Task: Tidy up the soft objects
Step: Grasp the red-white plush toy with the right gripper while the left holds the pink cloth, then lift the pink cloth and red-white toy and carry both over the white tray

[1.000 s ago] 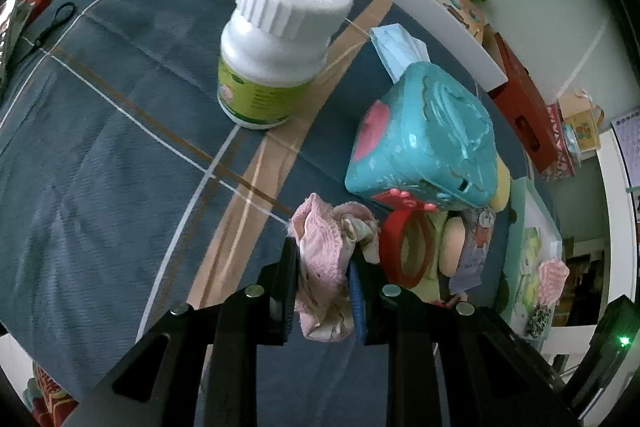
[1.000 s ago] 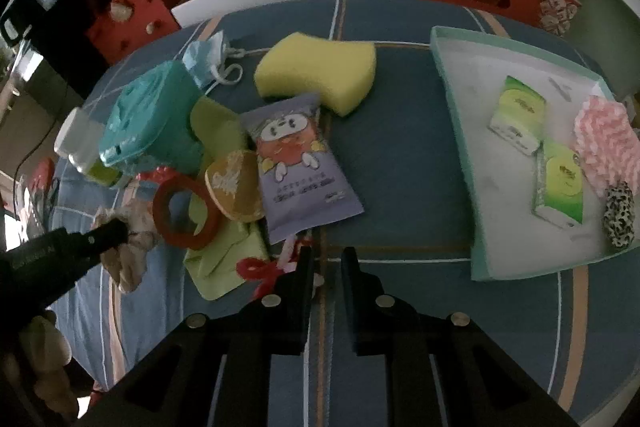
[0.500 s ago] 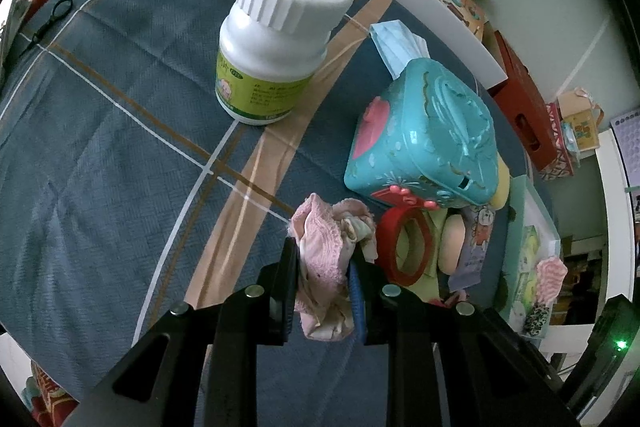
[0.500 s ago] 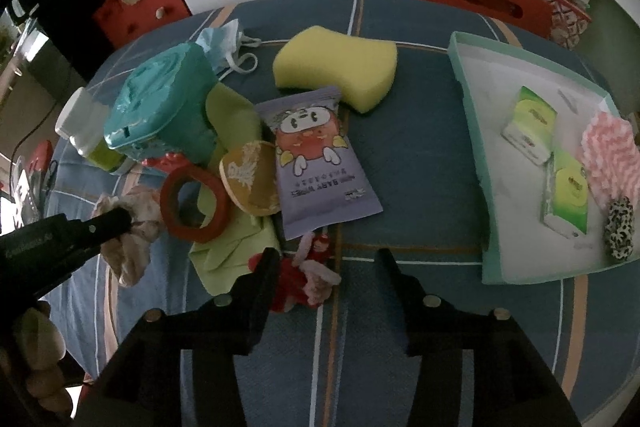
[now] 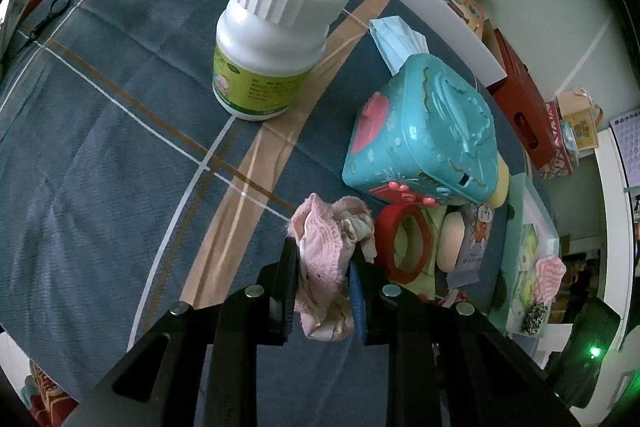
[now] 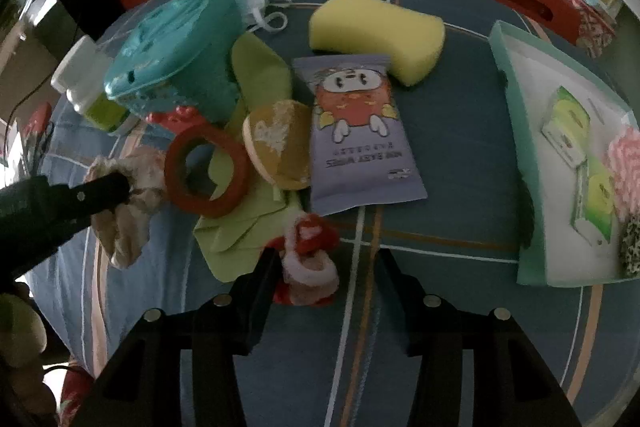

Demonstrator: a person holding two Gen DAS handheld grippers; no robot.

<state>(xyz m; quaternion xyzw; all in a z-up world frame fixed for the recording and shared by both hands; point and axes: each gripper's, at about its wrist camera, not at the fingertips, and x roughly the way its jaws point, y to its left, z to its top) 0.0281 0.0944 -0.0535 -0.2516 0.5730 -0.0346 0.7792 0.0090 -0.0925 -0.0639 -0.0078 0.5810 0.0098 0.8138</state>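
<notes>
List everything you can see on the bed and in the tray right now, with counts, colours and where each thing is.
pill bottle: 1, white with green label, far left, upright
toy box: 1, teal, beside the bottle
face mask: 1, light blue, behind the toy box
ring: 1, red, on the green cloth
green cloth: 1, lime, under the ring
sponge: 1, yellow, centre back
wipes pack: 1, purple, centre
tray: 1, mint rim, right
tissue packs: 2, green, in the tray
red-and-white scrunchie: 1, between the right tool's fingers
pink cloth: 1, clamped
left tool: shut on the pink cloth
right tool: open
</notes>
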